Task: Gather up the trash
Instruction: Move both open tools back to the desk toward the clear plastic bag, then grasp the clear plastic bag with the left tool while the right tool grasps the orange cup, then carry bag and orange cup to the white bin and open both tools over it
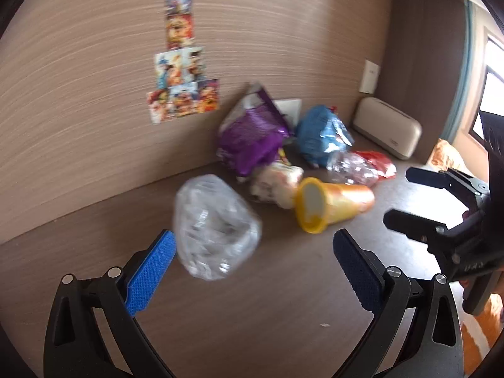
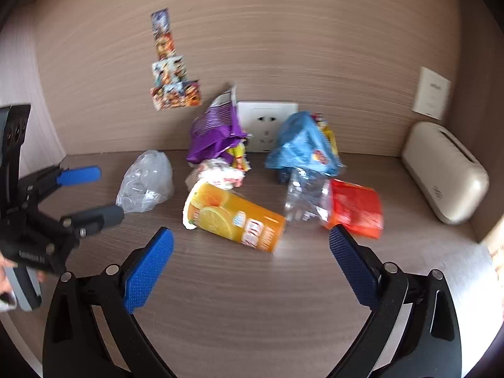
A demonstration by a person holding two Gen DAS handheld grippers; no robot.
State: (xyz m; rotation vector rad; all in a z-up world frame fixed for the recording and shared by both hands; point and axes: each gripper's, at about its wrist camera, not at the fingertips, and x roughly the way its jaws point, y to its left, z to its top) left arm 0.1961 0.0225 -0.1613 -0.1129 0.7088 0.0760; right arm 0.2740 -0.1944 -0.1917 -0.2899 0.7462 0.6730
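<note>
Wall: wood-grain panel behind the counter, blurred in both views.
Counter: brown wood-grain top; all the trash lies on it near the wall.
Right gripper: jaws wide apart with nothing between them, blue pads on both fingers, aimed at the can; in the left wrist view it shows at the right edge, its two black fingers spread.
Left gripper: jaws wide apart and gripping nothing; the clear bag sits just ahead of its left pad, and blur hides whether they touch. In the right wrist view it shows at the left edge with fingers parted, pointing at that bag.
Box: cream, rounded, slot on top, at the right end of the counter by the wall corner.
Purple bag: crumpled, leaning up against the wall and covering the socket's left edge.
Blue bag: crumpled, right of the purple bag, in front of the socket's right side.
Can: orange, citrus print, lying on its side in front of the pile, its open end to the left.
Clear bag: crumpled plastic, left of the pile, apart from the can.
Red wrapper: flat, right of the can.
Clear bottle: crushed, between can and red wrapper, overlapping the wrapper.
White wrapper: crumpled, behind the can's open end.
Socket: white plate on the wall.
Stickers: colourful cards in a stepped column on the wall.
Note: pale paper on the wall above the box.
</note>
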